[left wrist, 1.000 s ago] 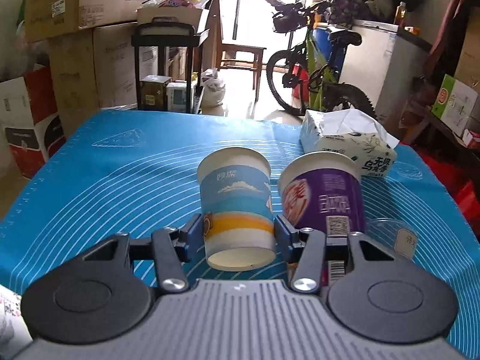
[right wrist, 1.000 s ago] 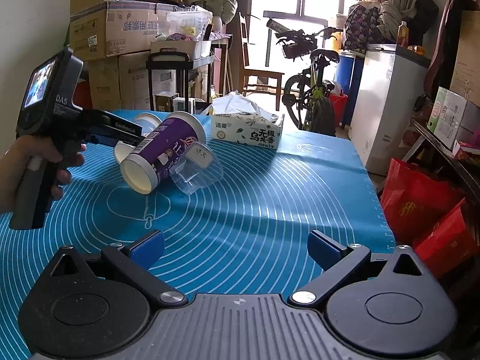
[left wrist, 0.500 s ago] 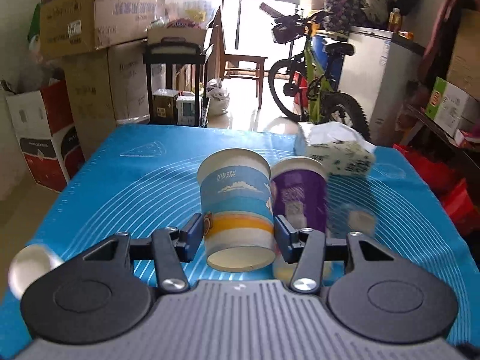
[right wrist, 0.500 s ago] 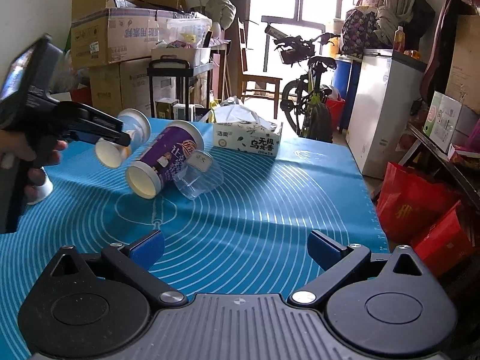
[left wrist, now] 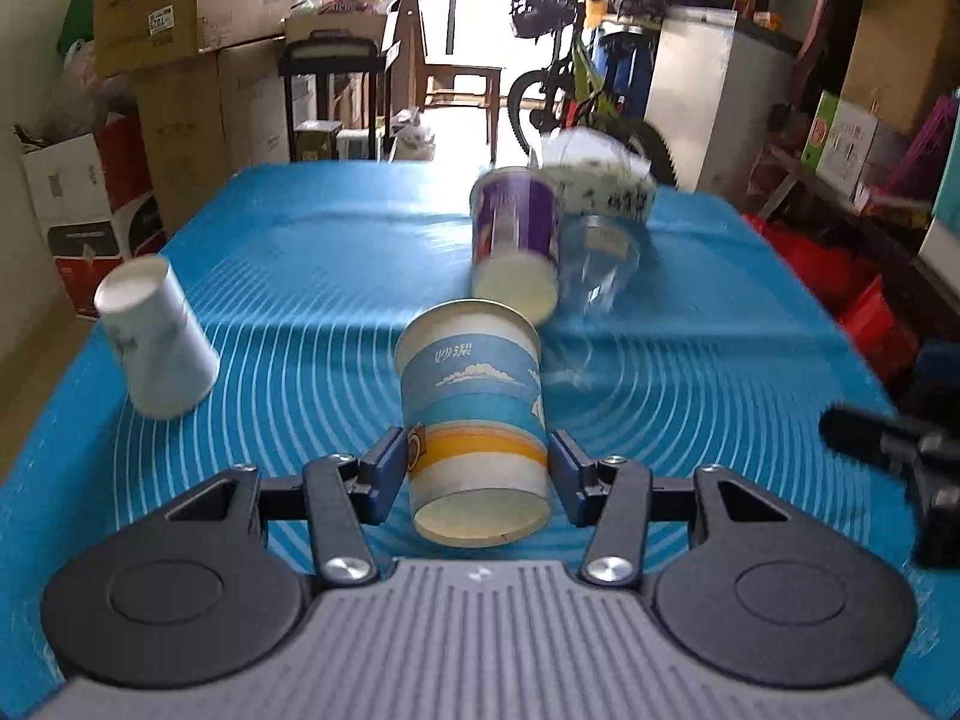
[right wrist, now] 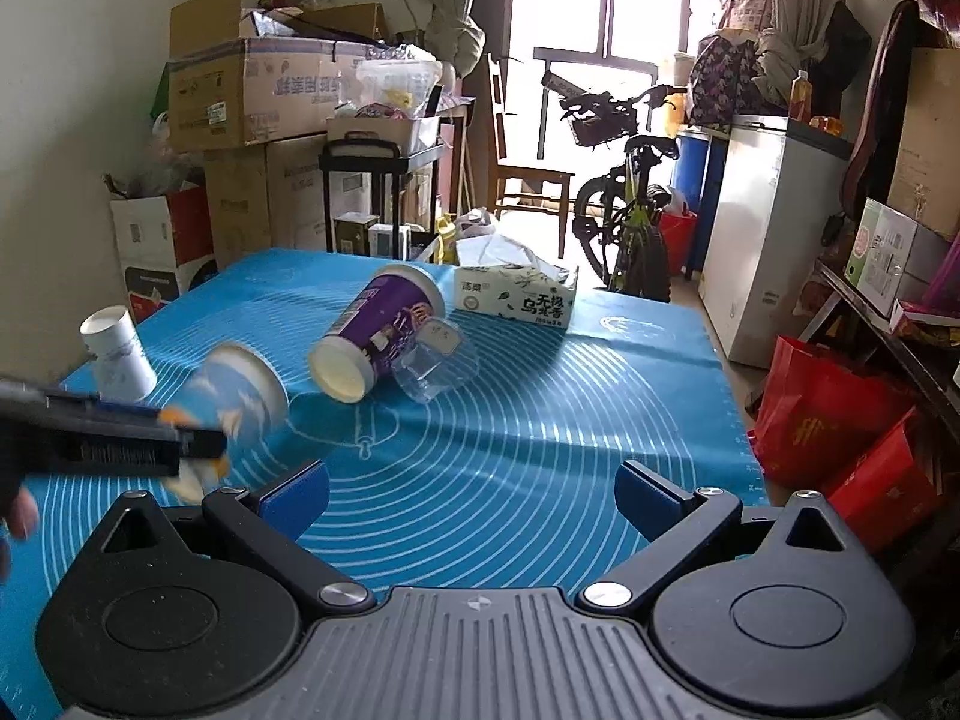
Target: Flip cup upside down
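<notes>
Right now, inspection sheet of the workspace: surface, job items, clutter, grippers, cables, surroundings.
Surface: blue mat with white curved lines covers the table.
Job's things: blue, white and orange paper cup held off the mat, lying along the fingers, base toward the camera. White paper cup stands upside down at the left.
Clutter: purple paper cup on its side beside a clear plastic cup, also tipped; tissue box behind them.
Grippers: left gripper shut on the blue cup; right gripper open, holding nothing.
Cables: nothing seen.
Surroundings: cardboard boxes, bicycle, white chest freezer, red bags.
</notes>
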Available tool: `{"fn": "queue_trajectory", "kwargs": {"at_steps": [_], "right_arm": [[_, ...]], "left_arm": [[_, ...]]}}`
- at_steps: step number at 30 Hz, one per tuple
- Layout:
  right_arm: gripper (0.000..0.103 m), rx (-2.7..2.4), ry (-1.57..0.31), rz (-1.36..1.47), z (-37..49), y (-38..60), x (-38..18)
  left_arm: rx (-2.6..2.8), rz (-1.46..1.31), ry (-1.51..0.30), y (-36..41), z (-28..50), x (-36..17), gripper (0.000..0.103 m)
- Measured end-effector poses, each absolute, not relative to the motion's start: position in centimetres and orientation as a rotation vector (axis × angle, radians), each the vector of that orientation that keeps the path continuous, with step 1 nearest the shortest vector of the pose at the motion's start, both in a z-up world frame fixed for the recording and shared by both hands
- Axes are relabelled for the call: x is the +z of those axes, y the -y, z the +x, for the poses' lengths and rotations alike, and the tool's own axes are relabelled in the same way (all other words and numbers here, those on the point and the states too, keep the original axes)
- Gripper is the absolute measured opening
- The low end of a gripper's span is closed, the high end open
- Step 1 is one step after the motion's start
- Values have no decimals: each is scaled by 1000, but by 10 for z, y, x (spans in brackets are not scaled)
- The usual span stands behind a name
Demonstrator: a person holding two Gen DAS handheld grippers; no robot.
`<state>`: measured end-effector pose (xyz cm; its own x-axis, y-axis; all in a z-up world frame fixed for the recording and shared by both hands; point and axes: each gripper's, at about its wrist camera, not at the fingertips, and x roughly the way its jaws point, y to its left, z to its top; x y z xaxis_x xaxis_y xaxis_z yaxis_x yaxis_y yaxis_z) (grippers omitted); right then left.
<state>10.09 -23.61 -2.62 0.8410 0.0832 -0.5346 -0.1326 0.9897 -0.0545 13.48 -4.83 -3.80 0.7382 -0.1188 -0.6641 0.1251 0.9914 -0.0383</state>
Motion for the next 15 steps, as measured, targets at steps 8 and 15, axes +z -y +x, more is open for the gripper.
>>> {"fn": "queue_trajectory", "kwargs": {"at_steps": [8,15], "right_arm": [[103,111,-591,-110,96,233,-31],[103,102,-608,-109,94,236,-35]], "left_arm": [[-118,22,-747,49,129,-51,53],[-121,38,-749,47,123,-54,59]]}}
